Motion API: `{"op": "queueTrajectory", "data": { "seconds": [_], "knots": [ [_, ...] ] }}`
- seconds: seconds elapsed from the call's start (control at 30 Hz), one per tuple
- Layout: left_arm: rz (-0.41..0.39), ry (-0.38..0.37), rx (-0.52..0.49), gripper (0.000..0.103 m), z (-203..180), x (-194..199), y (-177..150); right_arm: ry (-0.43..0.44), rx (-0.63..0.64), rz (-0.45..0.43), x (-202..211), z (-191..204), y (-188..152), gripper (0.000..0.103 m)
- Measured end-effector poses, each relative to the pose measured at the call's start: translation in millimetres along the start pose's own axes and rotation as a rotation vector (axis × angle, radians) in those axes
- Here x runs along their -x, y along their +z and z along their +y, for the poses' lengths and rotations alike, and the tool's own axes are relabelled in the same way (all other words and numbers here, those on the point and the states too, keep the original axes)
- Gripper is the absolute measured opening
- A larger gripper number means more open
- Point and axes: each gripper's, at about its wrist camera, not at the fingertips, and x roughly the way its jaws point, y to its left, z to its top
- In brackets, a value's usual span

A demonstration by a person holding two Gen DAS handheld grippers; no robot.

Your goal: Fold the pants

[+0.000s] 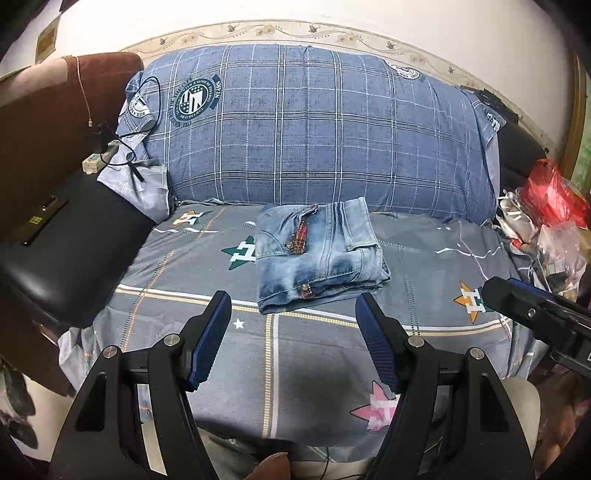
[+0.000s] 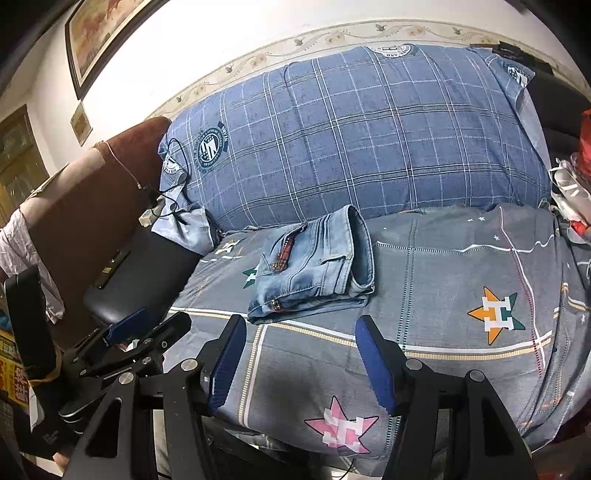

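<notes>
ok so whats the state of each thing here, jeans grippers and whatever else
jeans: folded into a compact bundle, lying flat on the sheet, touched by neither gripper
left gripper: open, empty, short of the jeans
right gripper: open, empty, short of the jeans
star-print sheet: spread over the seat, lightly wrinkled
plaid pillow: propped upright behind the jeans
black cable: draped loose over the pillow's corner

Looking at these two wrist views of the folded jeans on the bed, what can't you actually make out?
- Underside layers of the jeans: hidden by the top fold, both views.
- Badge lettering on the quilt: too small and warped.
- Contents of the bags: crumpled plastic, cut by the left view's edge.
- Picture: cropped by the right view's rim.
</notes>
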Motion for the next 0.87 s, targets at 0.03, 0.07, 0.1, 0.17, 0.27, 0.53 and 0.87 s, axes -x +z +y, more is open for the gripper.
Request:
{"op": "queueTrajectory", "data": {
  "seconds": [0.03,0.07,0.1,0.17,0.27,0.53,0.87],
  "knots": [
    [-0.002,0.002,-0.002,0.070,0,0,0,0.002,0.002,0.000,0,1,0,0.059],
    [-0.003,0.005,-0.002,0.070,0,-1,0,0.003,0.009,0.000,0,2,0,0.059],
    [-0.002,0.007,-0.004,0.070,0,-2,1,0.001,0.013,-0.001,0,3,1,0.059],
    [0.007,0.007,-0.001,0.070,2,-6,2,-0.005,0.019,-0.005,-1,5,3,0.059],
    [0.008,0.005,-0.001,0.070,2,-9,2,-0.010,0.014,0.000,-4,2,5,0.059],
    [0.030,0.003,-0.013,0.070,3,-27,7,-0.018,0.002,0.012,-13,-4,7,0.059],
    [0.022,0.014,-0.049,0.070,5,-55,14,-0.025,0.014,0.029,-26,-5,11,0.059]
  ]
}}
